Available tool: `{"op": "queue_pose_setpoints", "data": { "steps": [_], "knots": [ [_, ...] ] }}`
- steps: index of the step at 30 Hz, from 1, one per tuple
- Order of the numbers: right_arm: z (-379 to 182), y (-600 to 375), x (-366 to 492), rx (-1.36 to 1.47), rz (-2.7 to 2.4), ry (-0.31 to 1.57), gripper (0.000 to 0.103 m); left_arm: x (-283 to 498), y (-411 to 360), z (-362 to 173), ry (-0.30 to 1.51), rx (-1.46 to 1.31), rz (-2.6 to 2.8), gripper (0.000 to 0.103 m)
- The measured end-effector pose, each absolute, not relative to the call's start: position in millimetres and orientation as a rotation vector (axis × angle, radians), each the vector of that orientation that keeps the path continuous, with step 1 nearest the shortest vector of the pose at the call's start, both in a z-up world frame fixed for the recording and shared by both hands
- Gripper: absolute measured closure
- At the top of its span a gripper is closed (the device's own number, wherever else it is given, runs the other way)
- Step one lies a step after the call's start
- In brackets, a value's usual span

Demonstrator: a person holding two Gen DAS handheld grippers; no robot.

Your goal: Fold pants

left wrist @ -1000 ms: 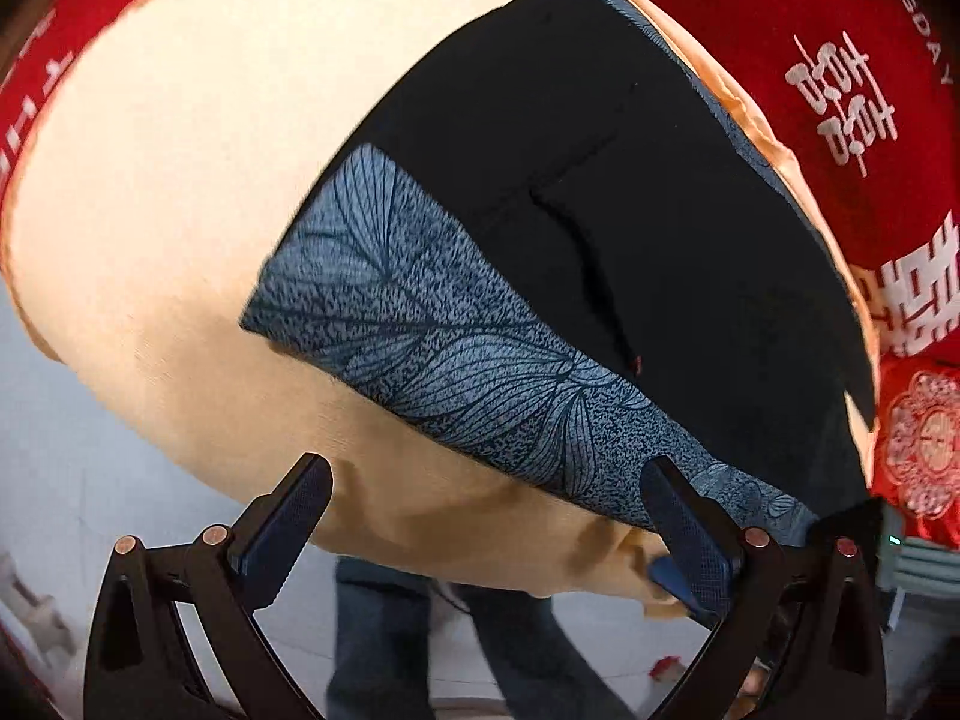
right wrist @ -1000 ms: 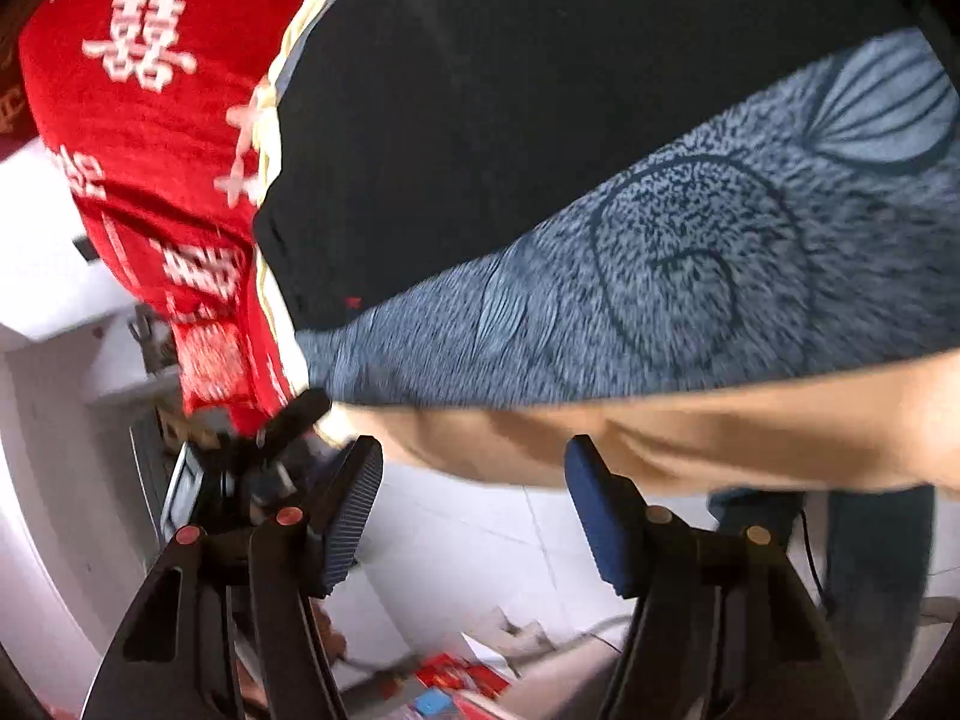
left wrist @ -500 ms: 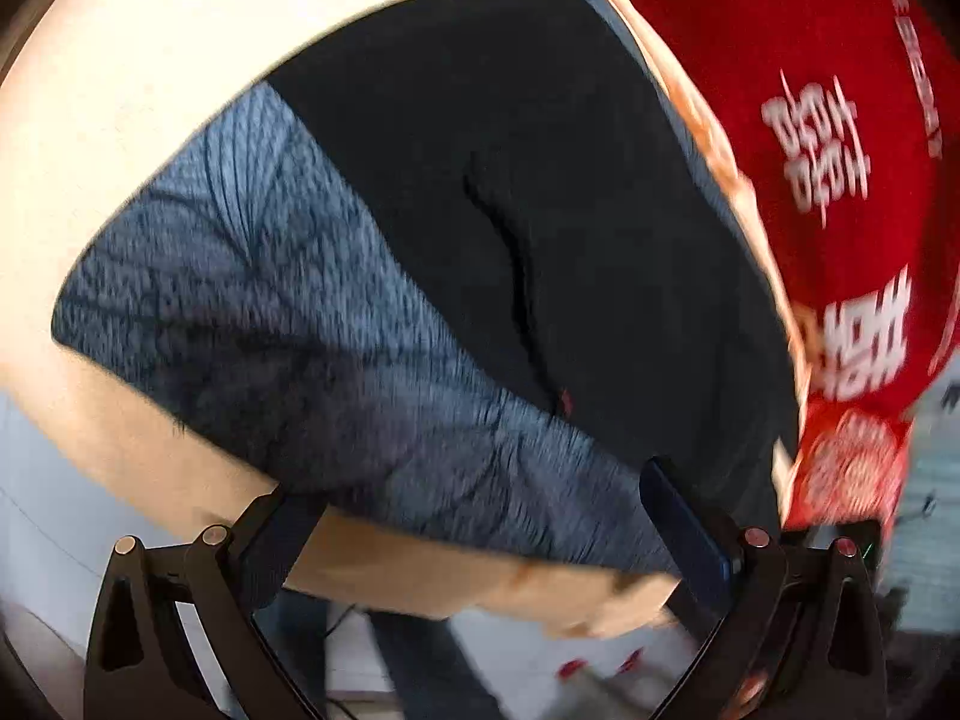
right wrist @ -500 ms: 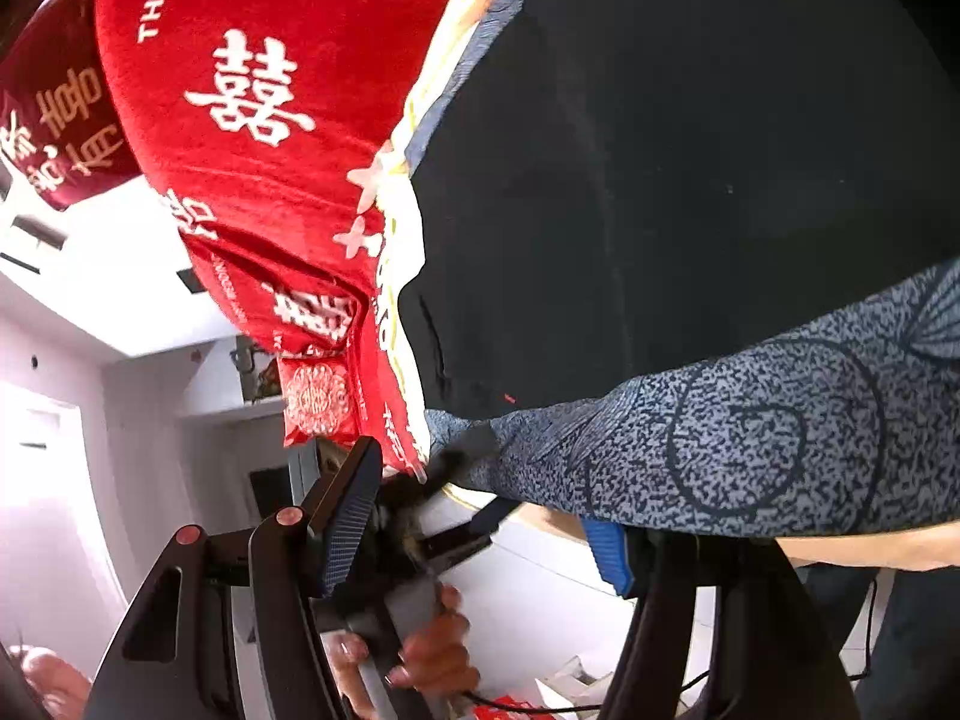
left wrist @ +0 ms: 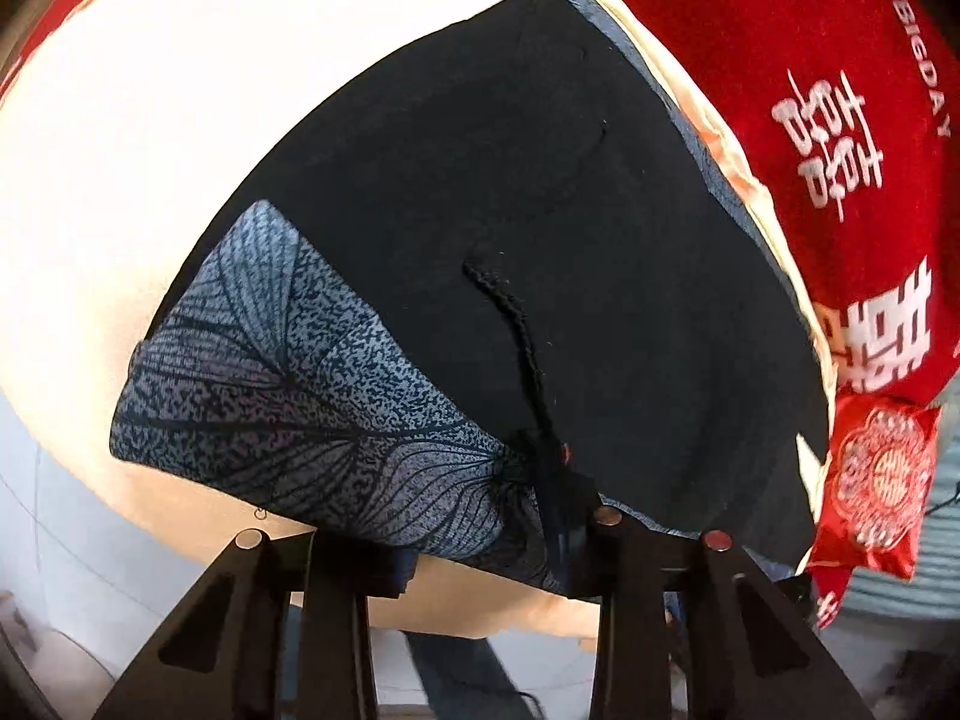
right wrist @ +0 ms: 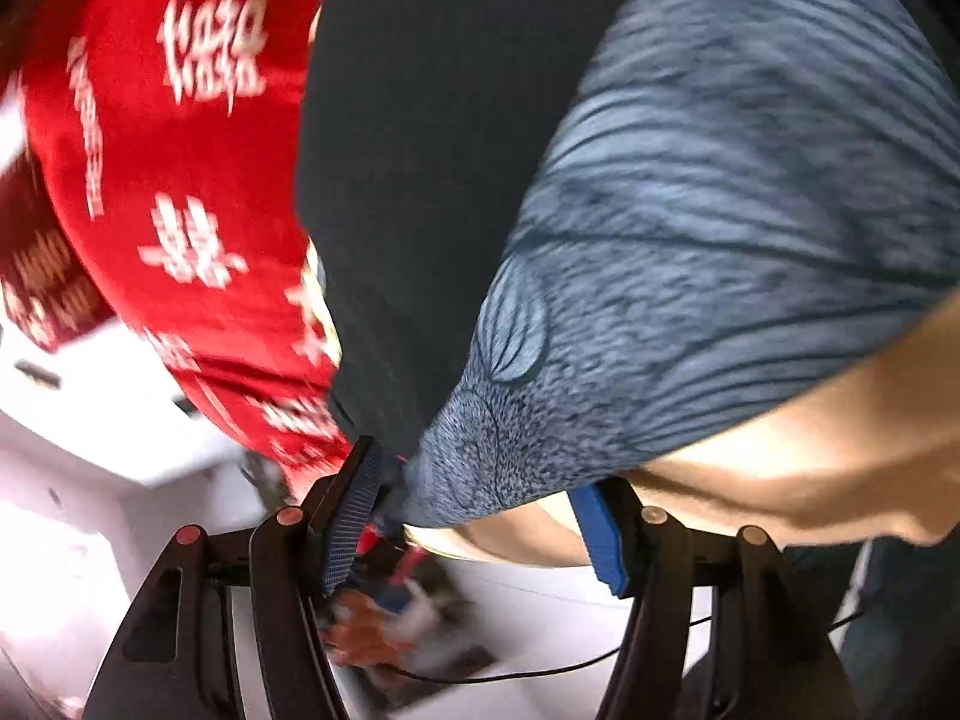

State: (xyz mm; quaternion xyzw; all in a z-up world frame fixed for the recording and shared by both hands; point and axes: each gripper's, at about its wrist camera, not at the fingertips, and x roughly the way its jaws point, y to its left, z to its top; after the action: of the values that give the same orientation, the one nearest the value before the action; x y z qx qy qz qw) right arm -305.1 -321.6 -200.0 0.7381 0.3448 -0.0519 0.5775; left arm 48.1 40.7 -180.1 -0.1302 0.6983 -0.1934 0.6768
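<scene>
Both jaws sit at the pants (left wrist: 540, 228) near hem: left pinching it, right closing, half-open around it.

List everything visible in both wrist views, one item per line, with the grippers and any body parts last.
Black pants with blue-grey leaf-print panel: one, spread flat on the cream sheet.
Black drawstring cord: one, lying on the pants.
Cream sheet: one, under the pants.
Red cloth with white characters: one, beyond the pants.
Small red embroidered pouch: one, at the sheet's edge.
Left gripper: black, shut on the pants' edge.
Right gripper: blue-padded, jaws just closing round the printed corner, not yet pinching.
Hand: one, blurred, below.
</scene>
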Motion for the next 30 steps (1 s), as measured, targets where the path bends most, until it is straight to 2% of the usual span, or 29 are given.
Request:
{"op": "queue_pose_setpoints", "data": {
  "steps": [1, 2, 3, 8, 14, 20, 26, 28, 30],
  "knots": [
    [-196, -324, -306, 1.74, -0.135, 0.798, 0.057, 49, 37, -178, 1.565, -0.26, -0.432, 0.077],
    [-193, -326, -307, 1.755, -0.154, 0.802, 0.088, 49, 38, -177, 1.566, -0.25, -0.432, 0.078],
    [-188, -329, -309, 1.752, -0.188, 0.824, 0.096, 51, 37, -175, 1.571, -0.252, -0.431, 0.078],
    [-113, -344, -274, 1.443, -0.147, 0.968, 0.096, 58, 28, -139, 1.539, -0.242, -0.469, 0.078],
    [-64, -399, -214, 1.32, -0.043, 1.048, 0.095, 90, -10, -85, 1.446, -0.22, -0.521, 0.078],
    [-78, -469, -114, 1.313, 0.013, 1.134, 0.091, 158, -77, -70, 1.352, -0.178, -0.521, 0.078],
    [-136, -525, -42, 1.308, 0.012, 1.214, 0.091, 223, -141, -113, 1.316, -0.106, -0.426, 0.077],
    [-162, -533, -26, 1.322, -0.011, 1.256, 0.091, 238, -151, -134, 1.317, -0.059, -0.375, 0.07],
    [-183, -538, -16, 1.333, -0.03, 1.299, 0.087, 249, -164, -152, 1.322, -0.012, -0.3, 0.04]
  ]
}}
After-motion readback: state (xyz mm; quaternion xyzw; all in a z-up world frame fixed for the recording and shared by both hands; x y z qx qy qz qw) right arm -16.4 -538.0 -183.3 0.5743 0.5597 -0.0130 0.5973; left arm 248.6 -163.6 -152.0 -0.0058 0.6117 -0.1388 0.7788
